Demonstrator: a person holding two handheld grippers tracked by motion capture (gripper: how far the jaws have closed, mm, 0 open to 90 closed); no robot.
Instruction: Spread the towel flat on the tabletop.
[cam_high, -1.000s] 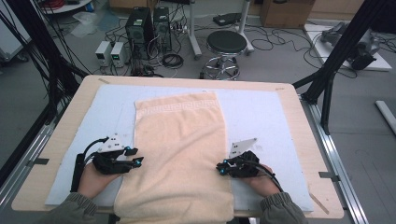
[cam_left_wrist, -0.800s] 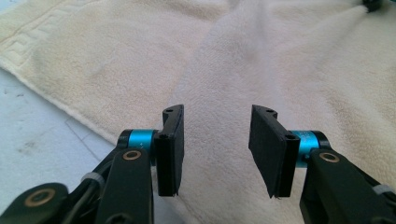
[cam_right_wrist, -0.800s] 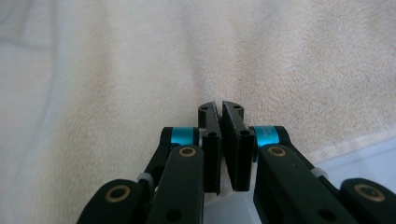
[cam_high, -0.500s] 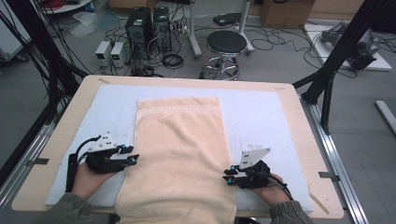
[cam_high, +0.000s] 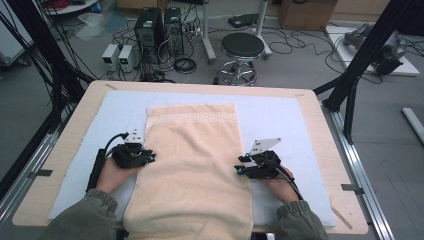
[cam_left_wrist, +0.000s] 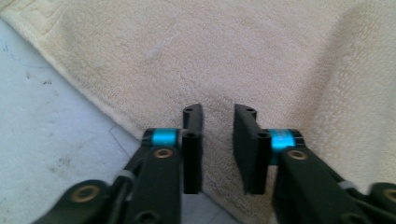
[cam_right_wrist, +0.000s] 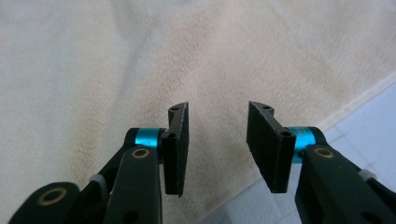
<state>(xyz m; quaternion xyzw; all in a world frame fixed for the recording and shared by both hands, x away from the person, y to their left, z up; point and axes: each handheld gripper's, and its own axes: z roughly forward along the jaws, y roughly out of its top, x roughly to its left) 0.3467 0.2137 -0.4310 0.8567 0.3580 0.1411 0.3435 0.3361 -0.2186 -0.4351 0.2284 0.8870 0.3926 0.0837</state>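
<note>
A cream towel (cam_high: 192, 165) lies flat and lengthwise on the pale blue mat (cam_high: 280, 120), its near end hanging over the table's front edge. My left gripper (cam_high: 150, 157) sits at the towel's left edge. Its jaws have just been closing and stand a narrow gap apart (cam_left_wrist: 218, 112) over the towel's hem (cam_left_wrist: 140, 121), with flat cloth showing between them and no fold pinched. My right gripper (cam_high: 239, 165) is at the towel's right edge. Its jaws have just been opening and stand apart (cam_right_wrist: 217, 109) above the towel (cam_right_wrist: 187, 56), gripping nothing.
The mat covers most of the wooden table (cam_high: 75, 130). Beyond the far edge stand a black stool (cam_high: 242, 47), computer boxes (cam_high: 150, 25) and loose cables on the floor. Black frame posts (cam_high: 365, 55) rise at both sides.
Both grippers have shifted forward along the towel's side edges, away from the person. The right jaws now stand apart where they were together. The towel lies as before.
</note>
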